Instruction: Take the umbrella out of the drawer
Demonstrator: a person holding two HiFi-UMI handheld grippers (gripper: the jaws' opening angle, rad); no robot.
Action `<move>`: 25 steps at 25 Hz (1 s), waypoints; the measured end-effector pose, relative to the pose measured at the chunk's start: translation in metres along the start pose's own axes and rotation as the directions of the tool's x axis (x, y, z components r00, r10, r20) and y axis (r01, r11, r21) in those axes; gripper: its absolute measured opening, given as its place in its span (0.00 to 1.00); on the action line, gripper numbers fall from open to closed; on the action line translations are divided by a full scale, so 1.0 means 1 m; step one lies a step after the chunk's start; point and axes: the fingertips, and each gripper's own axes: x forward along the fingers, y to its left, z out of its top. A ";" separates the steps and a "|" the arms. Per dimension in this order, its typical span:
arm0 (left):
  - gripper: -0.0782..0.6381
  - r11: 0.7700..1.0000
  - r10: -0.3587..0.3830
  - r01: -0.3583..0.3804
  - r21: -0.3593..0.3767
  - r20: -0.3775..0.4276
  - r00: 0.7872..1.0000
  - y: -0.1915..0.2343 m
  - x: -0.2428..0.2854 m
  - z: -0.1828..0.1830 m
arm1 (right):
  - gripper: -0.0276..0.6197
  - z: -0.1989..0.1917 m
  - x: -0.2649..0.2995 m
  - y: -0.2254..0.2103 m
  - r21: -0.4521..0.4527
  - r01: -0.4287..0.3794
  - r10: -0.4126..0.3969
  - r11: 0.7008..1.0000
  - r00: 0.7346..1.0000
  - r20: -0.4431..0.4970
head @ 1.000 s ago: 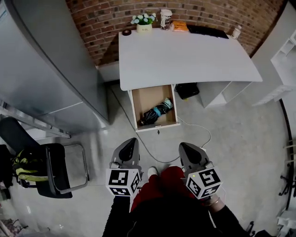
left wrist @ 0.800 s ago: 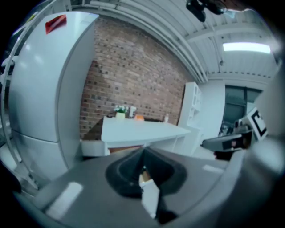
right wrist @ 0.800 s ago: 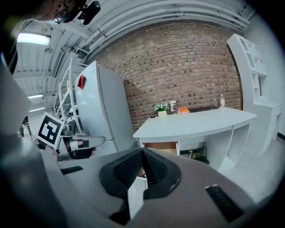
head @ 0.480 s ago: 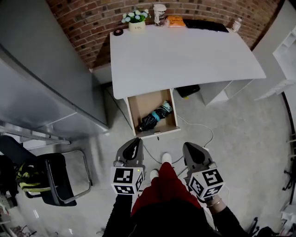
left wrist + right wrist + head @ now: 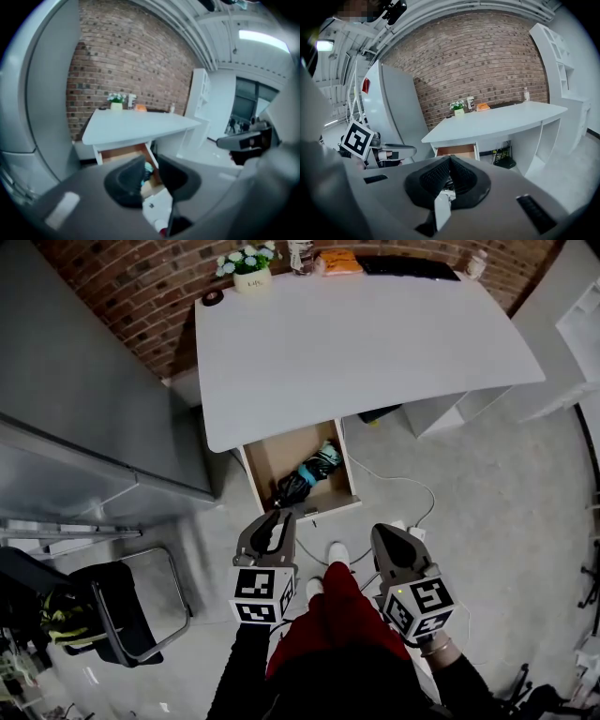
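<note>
Umbrella (image 5: 305,474), folded, black with a teal band, lay slantwise inside the open drawer (image 5: 251,465) under the white desk (image 5: 375,343) in the head view; the left gripper (image 5: 275,523) hung just short of the drawer front and the right gripper (image 5: 386,538) farther back, neither touching anything.

In the left gripper view the claw (image 5: 151,165) stood slightly parted, having just been opening, with nothing pressed between its pads; a teal patch of the umbrella (image 5: 148,168) showed through the gap, well beyond.

In the right gripper view the claw (image 5: 450,161) was clenched on nothing; the drawer (image 5: 457,151) sat ahead under the desk.

The narrow left opening would likely be too small for the bundle and could nip only loose fabric, which might slip; the umbrella's slant could snag it on the drawer wall or the desk edge above.
</note>
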 end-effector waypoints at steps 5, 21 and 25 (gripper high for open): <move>0.26 1.000 -0.014 0.014 0.006 -0.060 0.998 0.002 0.028 -0.007 | 0.04 -0.006 0.015 -0.013 0.023 0.004 -0.004 1.000 1.000 -0.025; 0.39 0.996 -0.017 0.038 0.076 -0.261 0.965 0.007 0.114 -0.045 | 0.04 -0.043 0.055 -0.050 0.114 0.014 -0.002 0.993 0.994 -0.108; 0.43 0.992 -0.026 0.062 0.105 -0.314 0.949 0.001 0.130 -0.060 | 0.04 -0.056 0.064 -0.053 0.122 0.004 0.011 0.993 0.992 -0.126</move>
